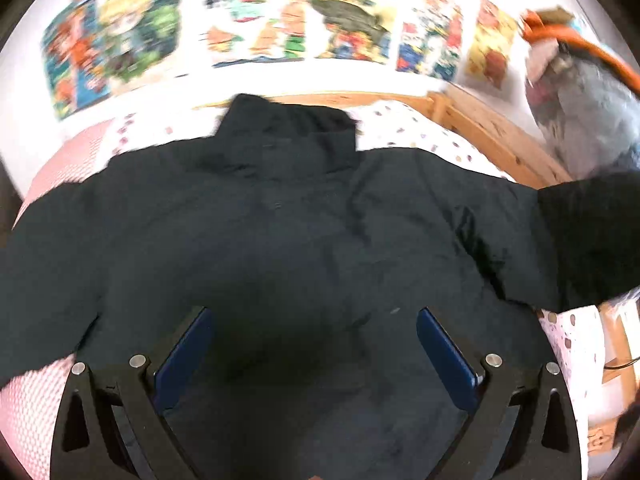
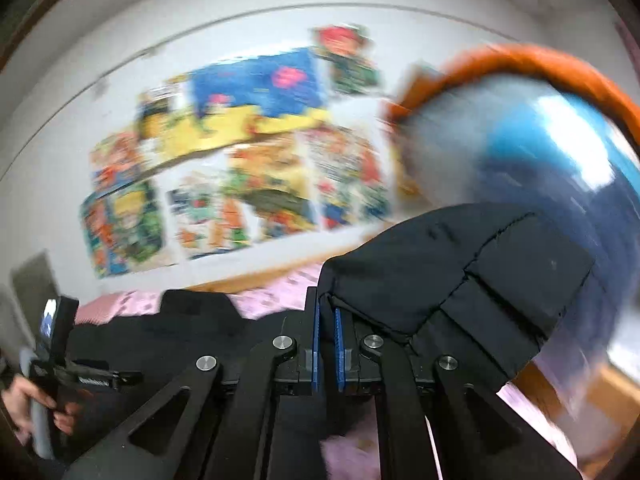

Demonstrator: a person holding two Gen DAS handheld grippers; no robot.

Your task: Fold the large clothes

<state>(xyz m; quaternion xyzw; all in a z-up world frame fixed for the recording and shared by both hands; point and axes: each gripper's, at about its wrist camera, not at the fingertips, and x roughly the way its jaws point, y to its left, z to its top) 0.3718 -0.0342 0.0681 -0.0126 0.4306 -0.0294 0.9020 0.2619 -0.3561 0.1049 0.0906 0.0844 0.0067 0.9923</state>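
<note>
Black jacket lies spread flat, front up, on the bed, collar on the side away from both tools. Right gripper is clamped on the sleeve cuff and holds it off the bed. Left gripper hangs over the hem area, fingers wide apart, nothing between them. Progress: early, I'd say; body unfolded, other sleeve still out, first sleeve fold only starting.

Each hand-held gripper has black linkage arms joined by round silver pivot screws, with triangular cut-outs in the outer arms. Left hand-held gripper: smooth blue pads. Right hand-held gripper: ribbed blue pads.
</note>
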